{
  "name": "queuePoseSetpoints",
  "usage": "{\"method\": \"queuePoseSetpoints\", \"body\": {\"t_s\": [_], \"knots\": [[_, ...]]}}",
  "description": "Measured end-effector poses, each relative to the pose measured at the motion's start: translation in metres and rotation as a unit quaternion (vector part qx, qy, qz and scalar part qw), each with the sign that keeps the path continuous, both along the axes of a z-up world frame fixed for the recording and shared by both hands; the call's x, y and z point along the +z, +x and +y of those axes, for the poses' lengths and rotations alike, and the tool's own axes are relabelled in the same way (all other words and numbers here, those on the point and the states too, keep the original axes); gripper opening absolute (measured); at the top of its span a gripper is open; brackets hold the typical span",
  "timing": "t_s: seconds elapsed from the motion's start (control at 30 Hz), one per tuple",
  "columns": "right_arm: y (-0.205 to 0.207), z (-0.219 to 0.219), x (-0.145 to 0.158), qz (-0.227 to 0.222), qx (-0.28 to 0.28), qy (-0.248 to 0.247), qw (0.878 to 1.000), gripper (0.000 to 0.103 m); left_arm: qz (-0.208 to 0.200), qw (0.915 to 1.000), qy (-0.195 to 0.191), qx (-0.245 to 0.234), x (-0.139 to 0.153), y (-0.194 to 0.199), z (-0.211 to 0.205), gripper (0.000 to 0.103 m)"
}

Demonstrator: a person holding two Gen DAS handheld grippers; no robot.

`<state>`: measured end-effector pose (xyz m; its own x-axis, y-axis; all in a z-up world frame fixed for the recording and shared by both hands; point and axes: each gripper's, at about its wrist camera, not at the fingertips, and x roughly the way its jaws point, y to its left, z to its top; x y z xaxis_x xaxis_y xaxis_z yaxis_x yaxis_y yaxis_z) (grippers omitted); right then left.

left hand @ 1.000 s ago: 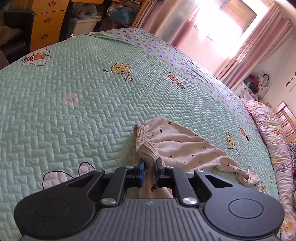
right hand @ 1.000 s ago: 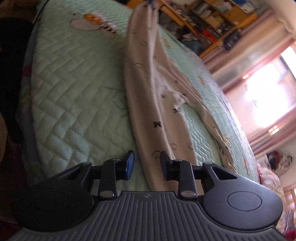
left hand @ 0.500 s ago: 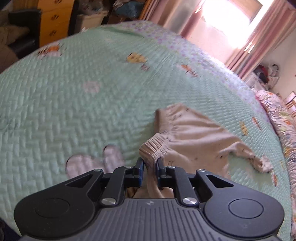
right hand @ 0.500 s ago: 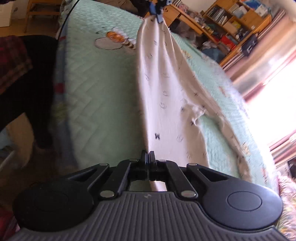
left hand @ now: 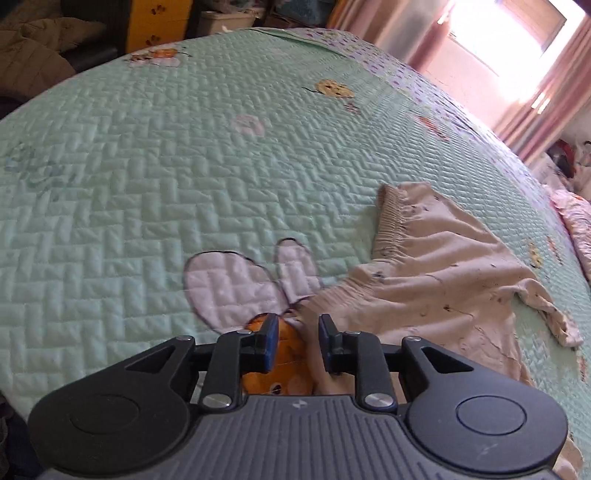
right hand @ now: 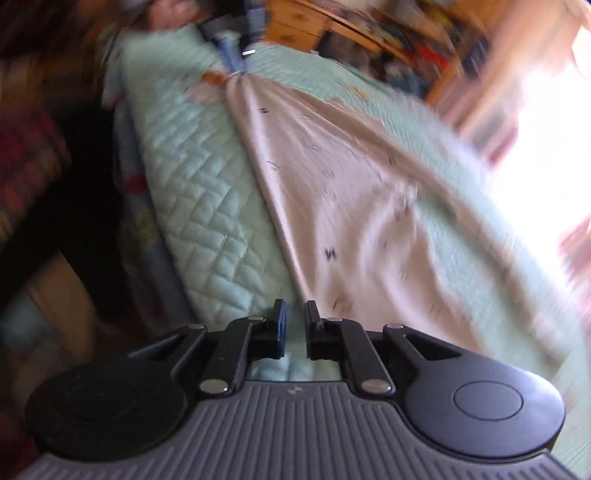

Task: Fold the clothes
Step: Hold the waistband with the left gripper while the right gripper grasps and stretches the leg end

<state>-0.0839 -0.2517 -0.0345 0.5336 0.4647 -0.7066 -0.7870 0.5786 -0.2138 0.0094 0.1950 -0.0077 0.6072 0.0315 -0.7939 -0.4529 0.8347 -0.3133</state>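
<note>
Beige printed trousers (left hand: 443, 280) lie spread on the green quilted bed (left hand: 184, 166), elastic waistband toward the middle. My left gripper (left hand: 294, 343) is low over the quilt's orange bee print. Its jaws are opening, a cloth edge lies loose by the right finger, and the pads press nothing. The blurred right wrist view shows the trousers (right hand: 351, 192) running from my right gripper (right hand: 294, 325) up to the left gripper (right hand: 234, 51) at the far end. The right jaws are opening, with only green quilt (right hand: 207, 206) in the narrow gap and the cloth edge just to their right.
Yellow drawers (left hand: 159, 22) and a brown coat (left hand: 33, 55) stand beyond the bed's far left corner. Pink curtains (left hand: 535, 96) and a bright window are at the back right, floral bedding (left hand: 580, 229) at the right. The bed edge (right hand: 133, 206) drops off at the left in the right wrist view.
My left gripper sank to the bed and spread its jaws off the waistband it held. My right gripper closed on the trouser leg, then parted and rolled, and the cloth is out of it.
</note>
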Motion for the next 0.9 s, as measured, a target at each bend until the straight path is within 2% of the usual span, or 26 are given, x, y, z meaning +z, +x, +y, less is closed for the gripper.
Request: {"method": "queuePoseSetpoints", "body": {"t_s": [0.07,0.1,0.13,0.2,0.3,0.33,0.37,0.43,0.47,0.57,0.63,0.67,0.77,0.8,0.9], "knots": [[0.009,-0.032,0.007,0.064,-0.052,0.065,0.994,0.013,0.002,0.9998,-0.006,0.016,0.001,-0.009,0.007,0.030],[0.012,-0.049,0.010,0.081,-0.086,0.092,0.989,0.013,0.004,0.9996,-0.014,0.023,0.000,-0.013,0.010,0.030],[0.014,-0.069,0.012,0.088,-0.131,0.120,0.980,0.013,0.003,0.9994,-0.020,0.027,0.001,-0.018,0.012,0.030],[0.021,-0.112,0.013,0.100,-0.235,0.168,0.952,0.016,-0.001,0.9996,-0.019,0.023,0.007,-0.027,0.007,0.030],[0.024,-0.184,0.005,0.132,-0.381,0.248,0.881,0.019,-0.022,0.9994,-0.012,-0.023,0.022,-0.034,-0.022,0.030],[0.024,-0.205,0.000,0.143,-0.420,0.274,0.853,0.019,-0.030,0.9984,-0.010,-0.046,0.028,-0.034,-0.037,0.030],[0.023,-0.220,-0.004,0.154,-0.446,0.297,0.830,0.019,-0.035,0.9969,-0.009,-0.070,0.031,-0.031,-0.054,0.035],[0.024,-0.239,-0.015,0.180,-0.474,0.341,0.792,0.019,-0.034,0.9910,0.003,-0.129,0.033,-0.019,-0.098,0.044],[0.025,-0.245,-0.025,0.194,-0.484,0.368,0.770,0.019,-0.032,0.9866,0.012,-0.159,0.032,-0.012,-0.122,0.045],[0.029,-0.258,-0.054,0.256,-0.497,0.462,0.689,0.019,-0.015,0.9726,0.033,-0.230,0.022,0.005,-0.191,0.045],[0.030,-0.262,-0.073,0.284,-0.499,0.514,0.637,0.018,-0.001,0.9648,0.036,-0.260,0.012,0.015,-0.227,0.045],[0.031,-0.261,-0.080,0.291,-0.503,0.531,0.617,0.016,0.007,0.9620,0.034,-0.271,0.007,0.019,-0.240,0.045],[0.024,-0.266,-0.089,0.296,-0.496,0.573,0.582,0.017,0.029,0.9572,0.029,-0.286,-0.009,0.027,-0.267,0.045],[0.021,-0.268,-0.090,0.295,-0.493,0.581,0.576,0.018,0.037,0.9561,0.026,-0.290,-0.014,0.028,-0.271,0.045],[0.012,-0.273,-0.093,0.293,-0.485,0.594,0.571,0.018,0.051,0.9536,0.028,-0.295,-0.026,0.027,-0.278,0.045]]}}
